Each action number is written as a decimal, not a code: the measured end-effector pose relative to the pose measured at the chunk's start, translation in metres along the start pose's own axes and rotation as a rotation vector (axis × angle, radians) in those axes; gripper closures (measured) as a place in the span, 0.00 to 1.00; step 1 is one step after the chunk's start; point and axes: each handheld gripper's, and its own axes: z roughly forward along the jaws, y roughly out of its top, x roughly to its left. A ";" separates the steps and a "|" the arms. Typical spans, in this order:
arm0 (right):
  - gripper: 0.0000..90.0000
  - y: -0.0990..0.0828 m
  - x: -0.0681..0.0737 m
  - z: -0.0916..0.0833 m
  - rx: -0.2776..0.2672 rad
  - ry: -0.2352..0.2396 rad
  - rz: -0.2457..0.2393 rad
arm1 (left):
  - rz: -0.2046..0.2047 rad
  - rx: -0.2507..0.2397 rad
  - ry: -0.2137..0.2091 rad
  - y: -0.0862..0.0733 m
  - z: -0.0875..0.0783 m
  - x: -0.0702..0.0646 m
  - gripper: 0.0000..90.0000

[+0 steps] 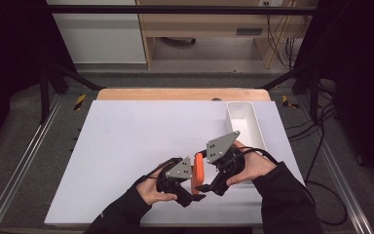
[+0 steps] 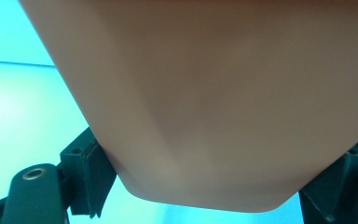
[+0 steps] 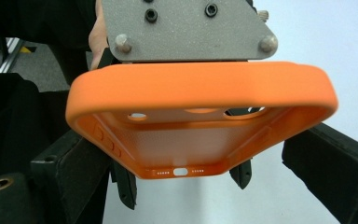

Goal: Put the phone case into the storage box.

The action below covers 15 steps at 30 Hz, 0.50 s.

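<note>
Near the front edge of the white table [image 1: 126, 141], a little right of its middle, both grippers meet. An orange phone case [image 1: 197, 171] stands on edge between them, clamped by the left gripper [image 1: 189, 192]; the right gripper [image 1: 205, 186] has its jaws apart around the case's end.

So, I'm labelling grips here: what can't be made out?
- High view: the orange case stands edge-on; grippers hide its faces.
- Left gripper view: case blurred; the right jaw is cut off.
- Right gripper view: right gripper jaws flank the case; contact unclear.
- White tray: contents hidden by wall and hand.
</note>
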 end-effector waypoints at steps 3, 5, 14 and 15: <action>0.09 0.000 0.000 0.001 0.001 0.008 -0.004 | 0.003 -0.003 0.000 0.000 0.000 -0.001 0.17; 0.09 0.000 0.000 0.002 -0.005 0.012 -0.007 | 0.003 -0.005 -0.001 0.000 0.001 -0.001 0.18; 0.15 0.000 0.000 0.002 -0.011 0.026 -0.007 | -0.001 -0.004 0.001 -0.001 0.000 0.000 0.18; 0.15 0.000 0.000 0.003 -0.014 0.028 -0.008 | 0.002 -0.003 0.003 -0.001 0.000 0.000 0.18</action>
